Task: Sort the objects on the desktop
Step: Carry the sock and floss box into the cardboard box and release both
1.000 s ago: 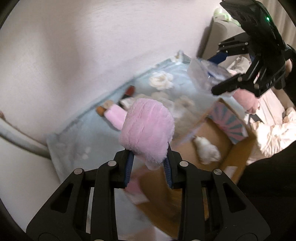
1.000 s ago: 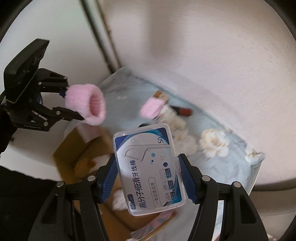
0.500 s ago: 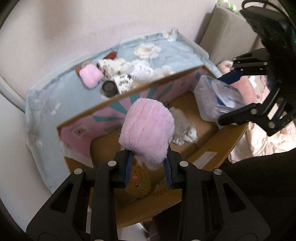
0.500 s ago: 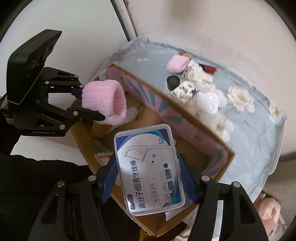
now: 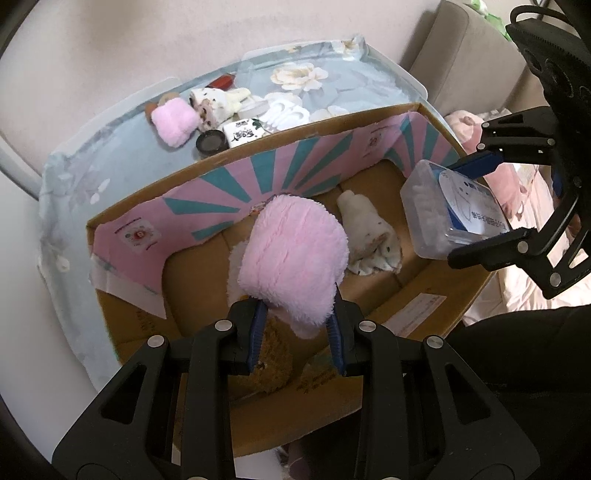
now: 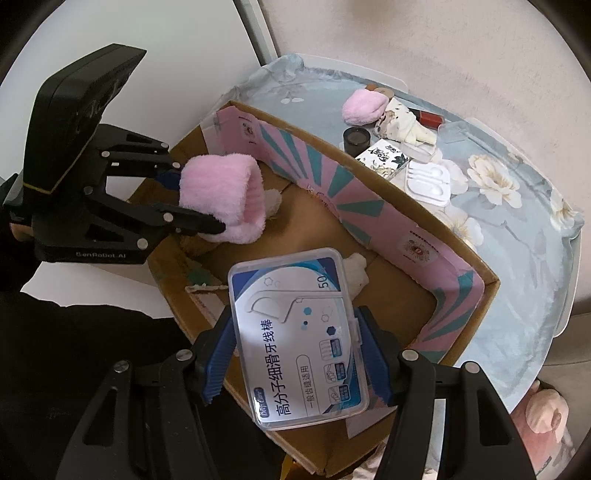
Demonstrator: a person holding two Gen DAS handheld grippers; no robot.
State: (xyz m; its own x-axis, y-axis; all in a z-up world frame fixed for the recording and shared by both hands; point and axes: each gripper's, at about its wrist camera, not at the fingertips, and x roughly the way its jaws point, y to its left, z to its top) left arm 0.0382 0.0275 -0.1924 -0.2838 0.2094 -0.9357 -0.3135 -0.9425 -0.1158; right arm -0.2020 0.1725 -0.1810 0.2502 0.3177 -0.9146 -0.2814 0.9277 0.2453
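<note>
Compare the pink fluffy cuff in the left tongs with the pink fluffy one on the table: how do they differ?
The held pink cuff is clamped in the left tongs above the cardboard box; the loose pink cuff lies free on the floral tablecloth, beside a black round jar. The held one's open end shows; the loose one looks slumped. Both are pink and plush.

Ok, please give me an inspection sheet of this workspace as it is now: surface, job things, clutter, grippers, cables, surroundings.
Surface: floral cloth over a tray-like table.
Job things: open box on the cloth, white plush inside; pink cuff and floss case held above it.
Clutter: beyond the box, second pink cuff, black jar, patterned card box, white tray, spotted plush, red item.
Grippers: left gripper shut on the pink cuff; right gripper shut on the floss case.
Cables: black cable above the right gripper.
Surroundings: pale wall, beige cushion.
</note>
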